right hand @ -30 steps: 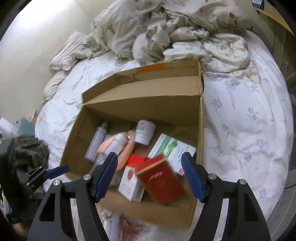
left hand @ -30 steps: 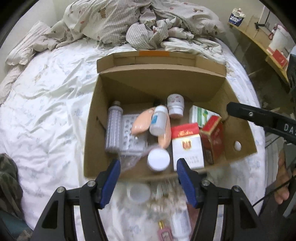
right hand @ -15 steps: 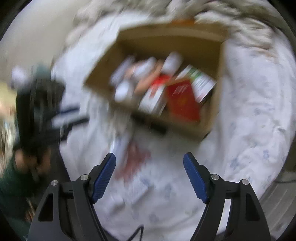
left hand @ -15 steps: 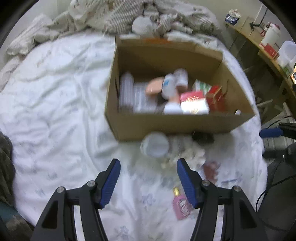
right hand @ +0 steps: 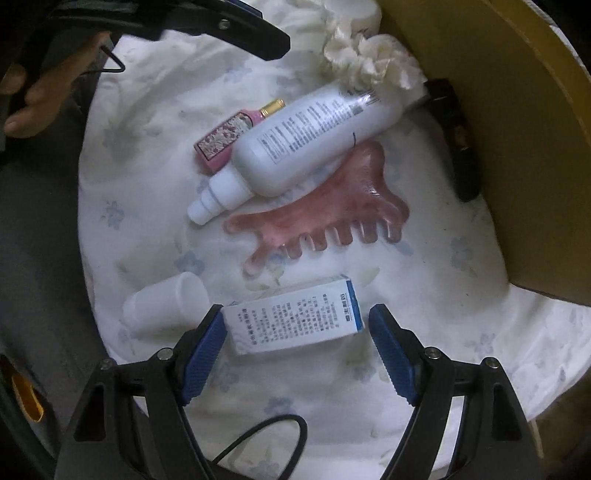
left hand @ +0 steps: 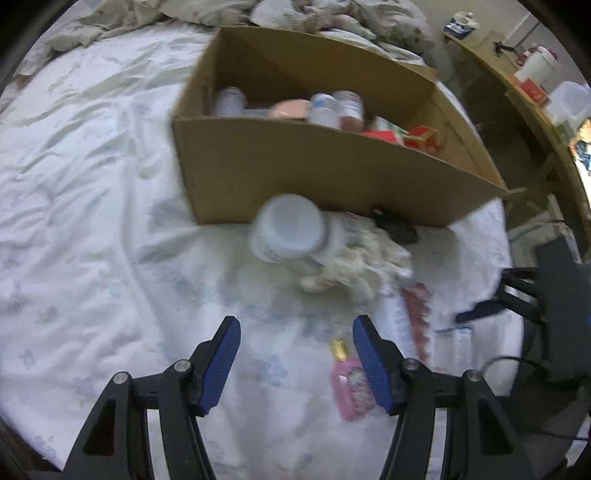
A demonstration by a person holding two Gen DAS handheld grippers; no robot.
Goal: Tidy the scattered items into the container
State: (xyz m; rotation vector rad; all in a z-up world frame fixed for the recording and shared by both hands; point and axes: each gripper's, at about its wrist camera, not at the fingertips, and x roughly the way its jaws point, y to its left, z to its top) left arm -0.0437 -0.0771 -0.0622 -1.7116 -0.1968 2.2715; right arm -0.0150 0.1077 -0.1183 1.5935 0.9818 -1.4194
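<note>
The cardboard box (left hand: pixel 295 177) stands on the bed with bottles and red cartons inside. In front of it lie a white bottle (left hand: pixel 291 229), a cream scrunchie (left hand: pixel 362 266) and a pink perfume bottle (left hand: pixel 351 384). My left gripper (left hand: pixel 295 354) is open and empty above the sheet. My right gripper (right hand: pixel 295 332) is open around a white and blue carton (right hand: pixel 295 319), without touching it. The right wrist view also shows the white bottle (right hand: pixel 314 136), a pink comb (right hand: pixel 332 218), the perfume bottle (right hand: pixel 229 140), a clear cap (right hand: pixel 166 302) and a dark item (right hand: pixel 458 140) beside the box wall (right hand: pixel 517 147).
A white flowered sheet (left hand: pixel 92 221) covers the bed, with rumpled bedding (left hand: pixel 295 14) behind the box. A wooden shelf (left hand: pixel 535 92) with containers runs along the right. The bed edge (right hand: pixel 92 258) drops off at the left of the right wrist view.
Both grippers pulled back from over the box and dropped low. The left now hovers before the box; the right has come down around the white and blue carton.
</note>
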